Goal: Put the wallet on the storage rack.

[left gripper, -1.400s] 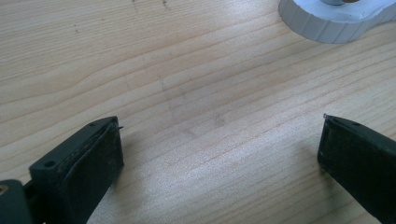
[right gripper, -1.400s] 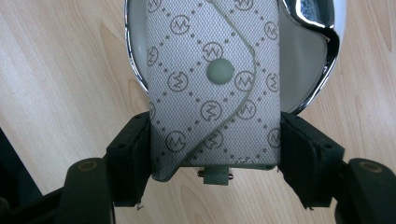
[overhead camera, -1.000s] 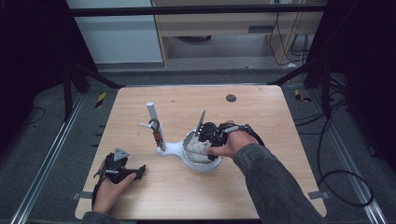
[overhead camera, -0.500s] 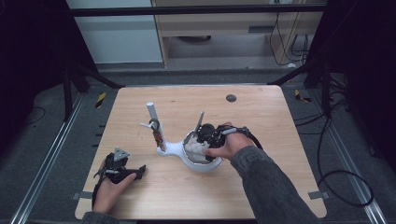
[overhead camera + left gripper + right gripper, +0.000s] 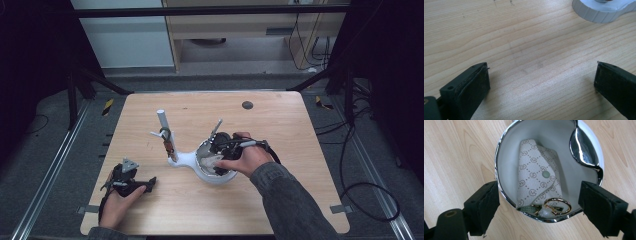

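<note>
Right gripper view looks straight down into the white bowl [image 5: 506, 152], where a patterned key pouch [image 5: 536, 172] lies lengthwise, its gold ring [image 5: 556, 206] toward the right claw [image 5: 540, 205], whose jaws gape wide astride the rim. High view shows the left claw [image 5: 150, 184], jaws also spread wide, on bare bench [image 5: 280, 125] left of the bowl.

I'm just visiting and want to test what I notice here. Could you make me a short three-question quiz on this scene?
1. True or false: the pouch lies inside the bowl.
2. Which gripper hovers over the bowl? A) left B) right
3. Fill in: the left gripper has its fingers open over bare ____.

Key: 1 true; 2 B, the right gripper is open above the bowl, its fingers either side of the rim; 3 table.
</note>
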Demonstrator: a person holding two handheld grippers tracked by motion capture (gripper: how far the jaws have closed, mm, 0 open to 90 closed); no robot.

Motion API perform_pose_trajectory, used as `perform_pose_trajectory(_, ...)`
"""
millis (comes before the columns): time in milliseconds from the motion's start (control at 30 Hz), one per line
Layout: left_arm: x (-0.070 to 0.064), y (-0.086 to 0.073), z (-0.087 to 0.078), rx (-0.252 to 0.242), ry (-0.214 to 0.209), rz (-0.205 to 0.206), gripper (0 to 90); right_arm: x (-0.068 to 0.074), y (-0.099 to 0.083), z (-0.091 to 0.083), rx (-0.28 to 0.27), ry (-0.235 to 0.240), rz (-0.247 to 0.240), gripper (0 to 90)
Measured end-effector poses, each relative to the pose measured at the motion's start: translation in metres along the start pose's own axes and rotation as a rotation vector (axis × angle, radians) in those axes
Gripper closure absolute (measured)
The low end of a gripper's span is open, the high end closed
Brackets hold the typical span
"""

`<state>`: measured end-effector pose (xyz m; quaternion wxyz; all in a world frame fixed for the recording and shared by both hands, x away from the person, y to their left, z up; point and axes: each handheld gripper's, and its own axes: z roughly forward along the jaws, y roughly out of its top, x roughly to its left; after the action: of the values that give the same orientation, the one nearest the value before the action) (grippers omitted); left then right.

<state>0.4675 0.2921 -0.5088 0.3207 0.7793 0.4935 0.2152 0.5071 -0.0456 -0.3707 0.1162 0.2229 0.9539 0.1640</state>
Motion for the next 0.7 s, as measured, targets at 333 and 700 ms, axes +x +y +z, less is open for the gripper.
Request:
perform_pose_trajectory(333,0.000,0.000,0.000,0.001,-0.001,0.005,0.0,0.000,-0.012,-0.011,-0.083,-0.026,0.047,6.9)
perform_pose_trajectory(700,0.000,0.000,0.000,0.000,-0.001,0.001,0.0,-0.006,-0.029,-0.016,-0.143,-0.052,0.087,6.6)
